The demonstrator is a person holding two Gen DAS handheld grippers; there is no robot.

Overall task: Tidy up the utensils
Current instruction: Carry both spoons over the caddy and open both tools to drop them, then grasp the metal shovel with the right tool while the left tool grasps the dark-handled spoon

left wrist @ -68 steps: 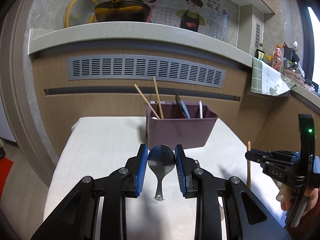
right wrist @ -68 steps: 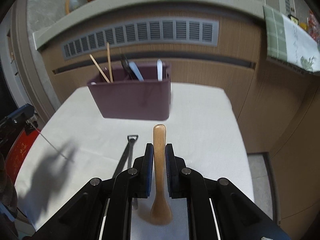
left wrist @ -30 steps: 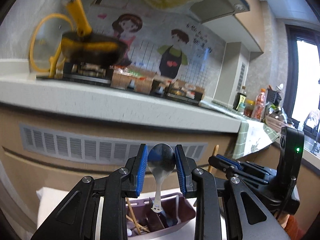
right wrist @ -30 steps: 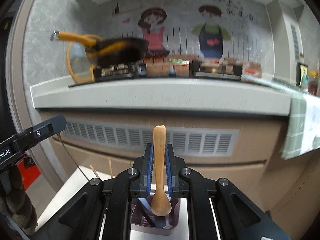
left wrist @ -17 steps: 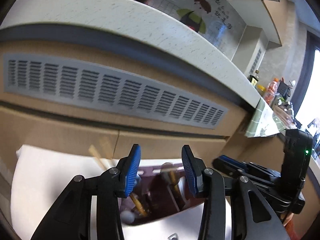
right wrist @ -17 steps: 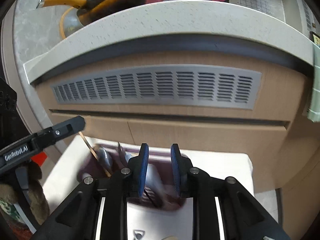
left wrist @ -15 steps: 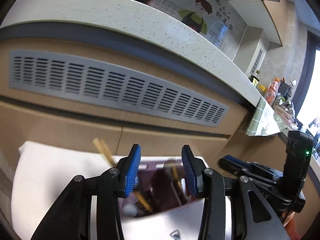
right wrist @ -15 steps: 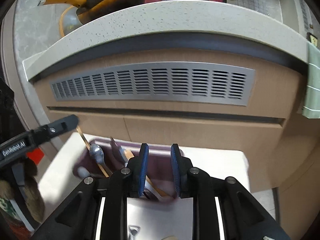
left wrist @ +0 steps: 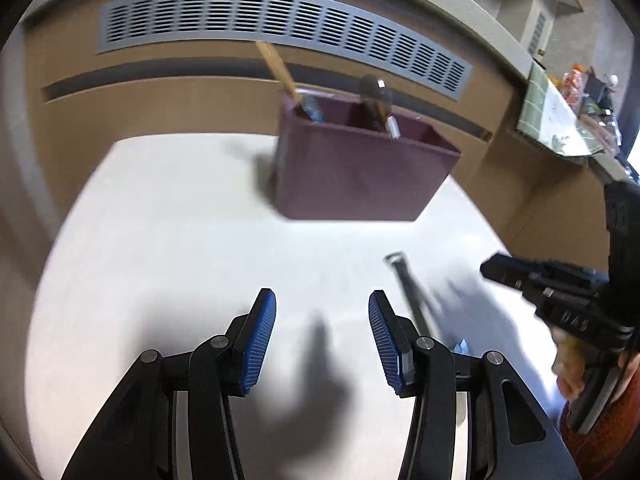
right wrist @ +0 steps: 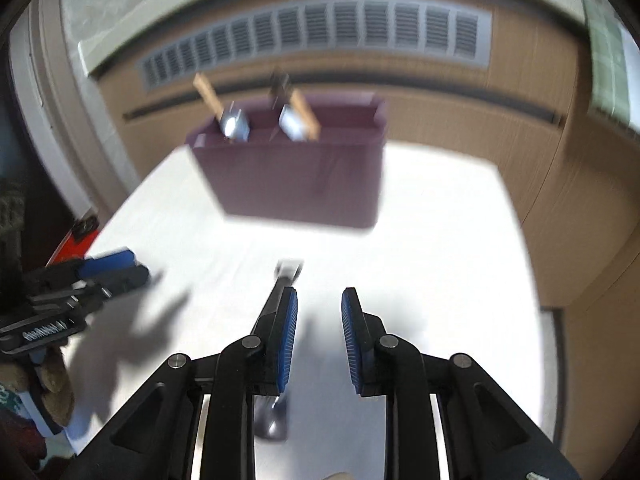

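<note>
Your white table [left wrist: 168, 216] has the maroon utensil box [left wrist: 356, 184] sitting at its far side; a dark metal utensil [left wrist: 412, 300] lies nearer you.

- The bin [left wrist: 360, 176] stands on the desk [left wrist: 160, 220], at its far edge before the cabinet [left wrist: 160, 108].
- Utensils [right wrist: 236, 124] stand in the bin.
- One utensil [left wrist: 412, 292] lies on the desk before the bin, between the two claws.

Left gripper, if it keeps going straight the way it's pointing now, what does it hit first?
Probably the bare white tabletop. The left gripper is empty, jaws opening, angled down at the table short of the maroon utensil holder; the dark utensil lies off to its right. Motion blur leaves depth uncertain.
</note>
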